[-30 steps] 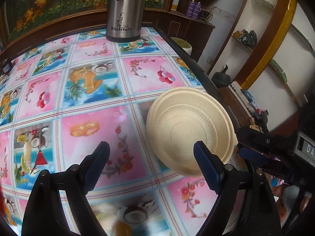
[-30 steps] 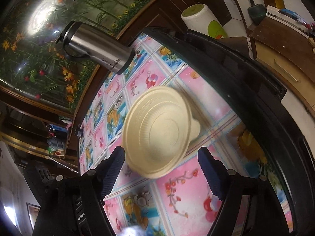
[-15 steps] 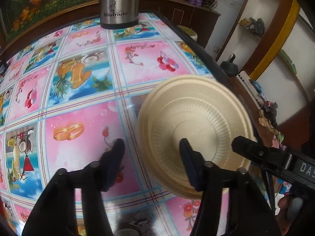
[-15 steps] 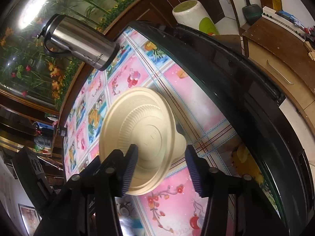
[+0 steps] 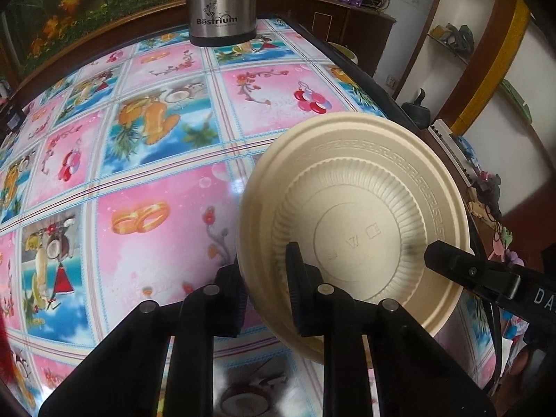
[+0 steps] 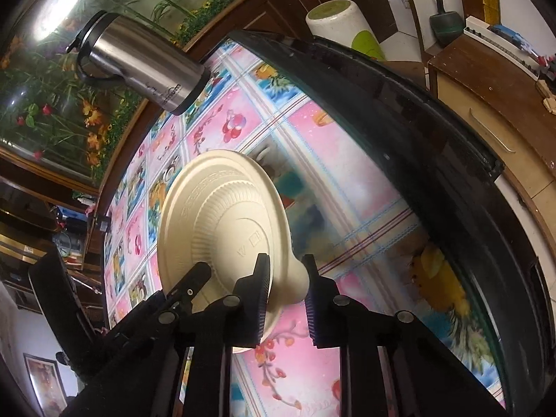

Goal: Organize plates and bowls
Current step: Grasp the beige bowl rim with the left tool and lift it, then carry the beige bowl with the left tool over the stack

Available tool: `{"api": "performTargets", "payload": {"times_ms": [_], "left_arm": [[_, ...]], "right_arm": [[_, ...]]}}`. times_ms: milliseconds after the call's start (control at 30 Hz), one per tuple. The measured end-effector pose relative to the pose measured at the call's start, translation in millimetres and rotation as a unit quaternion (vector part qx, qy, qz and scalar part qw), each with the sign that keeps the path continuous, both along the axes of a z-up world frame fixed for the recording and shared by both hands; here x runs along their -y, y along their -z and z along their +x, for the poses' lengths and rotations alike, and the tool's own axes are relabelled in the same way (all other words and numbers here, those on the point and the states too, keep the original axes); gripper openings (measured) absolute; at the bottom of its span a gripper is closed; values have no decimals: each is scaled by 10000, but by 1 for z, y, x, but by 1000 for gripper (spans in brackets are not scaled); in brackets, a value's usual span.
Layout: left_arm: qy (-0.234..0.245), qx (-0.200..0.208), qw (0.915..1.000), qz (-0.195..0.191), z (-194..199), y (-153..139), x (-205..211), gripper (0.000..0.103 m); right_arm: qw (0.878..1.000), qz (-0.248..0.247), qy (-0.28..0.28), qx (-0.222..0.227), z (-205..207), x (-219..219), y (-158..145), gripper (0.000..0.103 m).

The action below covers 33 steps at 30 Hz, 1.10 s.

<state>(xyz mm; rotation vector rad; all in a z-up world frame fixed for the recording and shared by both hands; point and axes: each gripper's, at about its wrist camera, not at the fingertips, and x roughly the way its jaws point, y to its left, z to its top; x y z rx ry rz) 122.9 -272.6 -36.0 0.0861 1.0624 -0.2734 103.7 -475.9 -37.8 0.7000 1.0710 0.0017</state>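
A cream plastic plate (image 5: pixel 354 222) sits near the right edge of the table (image 5: pixel 146 180), over the pink and blue picture squares of its glossy cover, and it appears to rest on a cream bowl (image 6: pixel 295 278) whose rounded side shows under its rim in the right wrist view. The left gripper (image 5: pixel 266 292) has just been closing and now pinches the plate's near-left rim, one finger inside the dish and the other outside against the rim. The right gripper (image 6: pixel 286 299) has also just been closing; its left finger lies over the plate's rim and its right finger presses the bowl's outer wall, so it clamps plate and bowl together at the near side. In the left wrist view the right gripper's black finger reaches in over the plate's right rim. A steel flask (image 5: pixel 222 3) stands at the far edge of the table, well apart from the plate. Past the table's right edge stand a white bin (image 6: pixel 342 22) and a wooden cabinet (image 6: pixel 486 104).
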Motion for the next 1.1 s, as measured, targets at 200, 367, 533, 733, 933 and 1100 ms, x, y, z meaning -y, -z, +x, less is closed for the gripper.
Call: {"api": "performTargets", "payload": {"times_ms": [200,367,533,733,933,1100], "left_arm": [[-206,149,9997,-28,-17,-15,-29,17],[-399,320,9987,23,-35,-25,-56,18],[-686,487,9964,41,-55,-32,-92,18],[-1041,659,9924,13,-78,-40,-136,18],[-1353,777,9878,-1,-98,-47,-178,18],[-1629,860,9829,-22,-112,-51,-211,18]], "right_arm": [[9996,-3,-201,187,-12,-24,-14,19],[9985,-65,-412,343,-24,-51,-25,19],[9967,-105,-676,442,-35,-84,-33,19],[9926,-193,-1050,582,-48,-132,-44,19],[9875,-235,-1399,684,-55,-177,-52,19],[9823,-250,-1698,753,-61,-213,-60,19]]}}
